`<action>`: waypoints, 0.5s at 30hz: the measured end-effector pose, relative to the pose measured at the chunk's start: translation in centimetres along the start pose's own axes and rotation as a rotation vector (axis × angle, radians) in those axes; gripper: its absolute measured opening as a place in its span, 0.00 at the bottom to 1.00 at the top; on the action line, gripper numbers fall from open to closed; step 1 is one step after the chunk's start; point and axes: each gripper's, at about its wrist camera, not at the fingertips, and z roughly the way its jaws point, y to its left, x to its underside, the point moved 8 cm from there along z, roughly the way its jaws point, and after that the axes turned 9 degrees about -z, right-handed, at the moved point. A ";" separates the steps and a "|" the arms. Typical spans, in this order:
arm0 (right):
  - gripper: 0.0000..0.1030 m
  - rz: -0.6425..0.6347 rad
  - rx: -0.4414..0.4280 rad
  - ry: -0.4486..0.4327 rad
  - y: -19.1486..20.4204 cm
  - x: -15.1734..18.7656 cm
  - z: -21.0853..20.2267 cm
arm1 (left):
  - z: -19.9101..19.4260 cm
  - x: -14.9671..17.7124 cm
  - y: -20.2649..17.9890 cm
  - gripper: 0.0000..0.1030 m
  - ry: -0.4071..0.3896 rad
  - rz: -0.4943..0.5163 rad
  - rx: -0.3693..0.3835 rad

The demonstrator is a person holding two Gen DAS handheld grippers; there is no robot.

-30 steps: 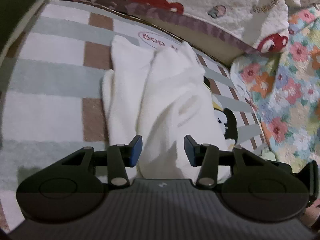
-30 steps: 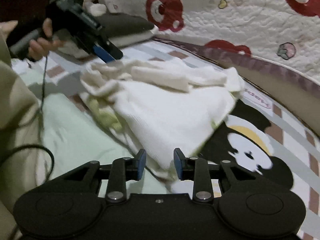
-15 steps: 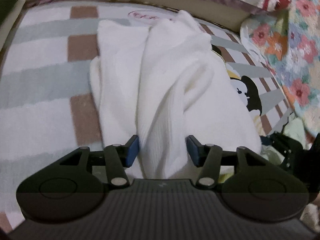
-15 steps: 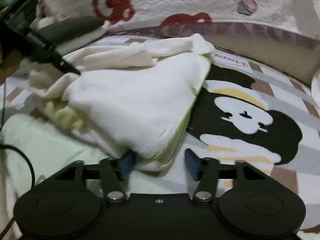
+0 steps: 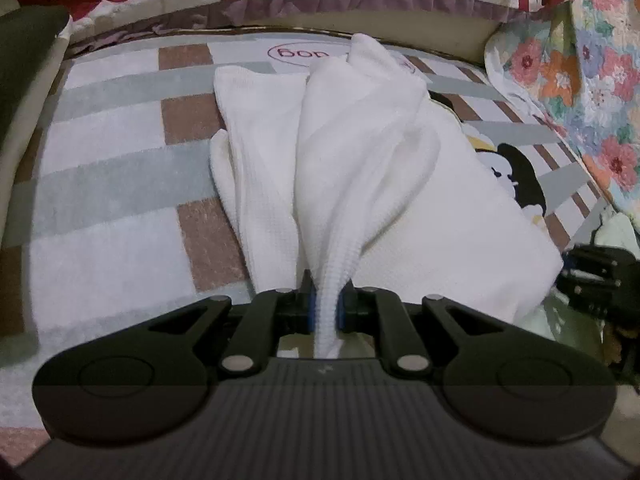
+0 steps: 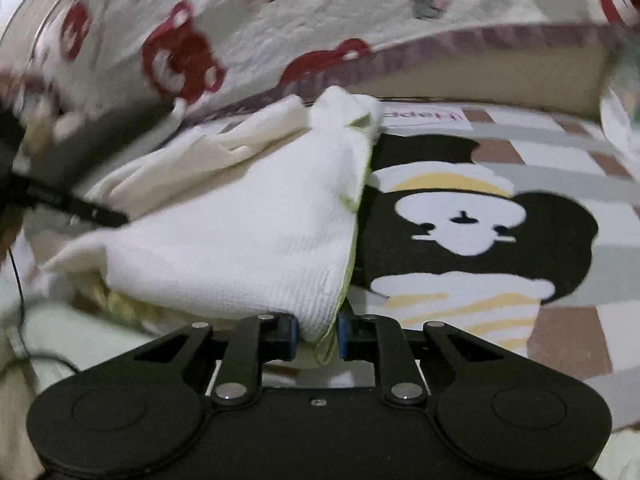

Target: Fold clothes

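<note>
Now two grippers, left gripper [image 5: 327,312] and right gripper [image 6: 318,330], are closing on one white garment [image 5: 360,168].

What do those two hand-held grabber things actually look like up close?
Both look alike. The left gripper and right gripper each have a black body with two round discs, black linkage arms joined by silver pins, and blue pads on the fingers. The left one's body is ribbed. A thin black cable hangs nearby.

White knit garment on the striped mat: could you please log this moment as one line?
stage: grasping | left gripper: closing on bunched white knit garment | right gripper: closing on its green-trimmed corner | surface: striped cartoon mat
</note>
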 end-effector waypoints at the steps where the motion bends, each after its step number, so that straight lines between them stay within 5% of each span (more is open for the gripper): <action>1: 0.19 -0.005 -0.001 0.000 0.1 0.2 0.0 | -0.3 -0.3 -0.1 0.09 -0.016 0.008 -0.006; 7: 0.15 -0.027 -0.001 -0.109 -0.1 -0.8 -2.4 | -2.5 -2.2 0.6 0.08 -0.136 -0.011 -0.051; 15: 0.15 -0.064 -0.029 -0.033 0.2 0.7 -1.2 | -1.5 -2.0 3.1 0.15 -0.103 -0.044 -0.207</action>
